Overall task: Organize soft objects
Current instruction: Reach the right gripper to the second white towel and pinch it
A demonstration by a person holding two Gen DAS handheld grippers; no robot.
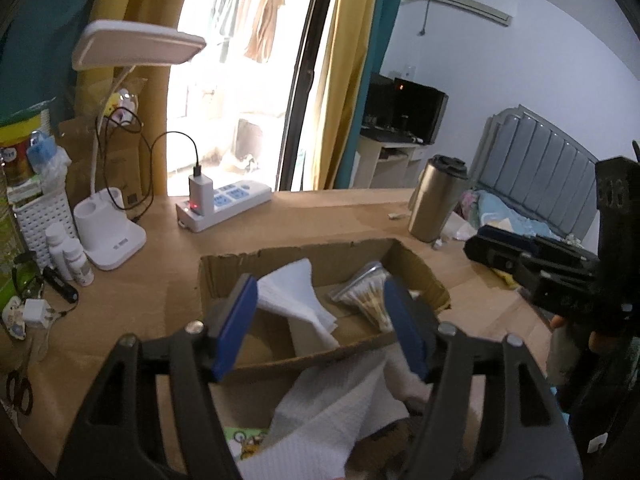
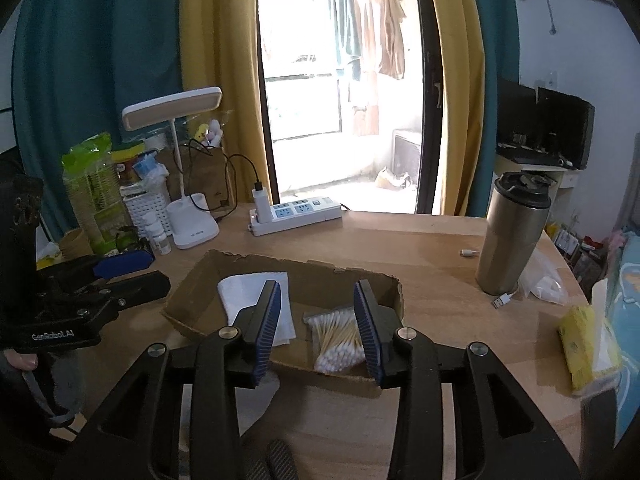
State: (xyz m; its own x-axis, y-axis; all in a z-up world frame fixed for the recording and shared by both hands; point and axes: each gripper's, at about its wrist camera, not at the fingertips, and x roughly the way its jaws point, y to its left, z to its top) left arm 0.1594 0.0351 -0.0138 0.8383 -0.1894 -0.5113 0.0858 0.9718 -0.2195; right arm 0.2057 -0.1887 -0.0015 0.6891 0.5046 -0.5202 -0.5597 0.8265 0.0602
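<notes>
A shallow cardboard box (image 1: 304, 252) (image 2: 320, 276) lies on the wooden desk. Inside it are a folded white tissue (image 1: 296, 296) (image 2: 244, 292) on the left and a clear bag of cotton swabs (image 1: 368, 292) (image 2: 336, 340) on the right. My left gripper (image 1: 320, 292) (image 2: 140, 272) hovers open over the box's near edge with nothing between its blue pads. A crumpled white paper towel (image 1: 332, 412) lies below it, outside the box. My right gripper (image 2: 316, 312) (image 1: 480, 242) stands open above the swab bag, apart from it.
At the back left stand a white desk lamp (image 2: 192, 232), a power strip (image 2: 296, 216), a white basket (image 2: 144, 204) and small bottles (image 1: 72, 256). A steel tumbler (image 2: 508, 236) stands at the right, with a USB plug (image 2: 502, 300) and a yellow tissue pack (image 2: 576, 344) nearby. Scissors (image 1: 18, 392) lie near the left edge.
</notes>
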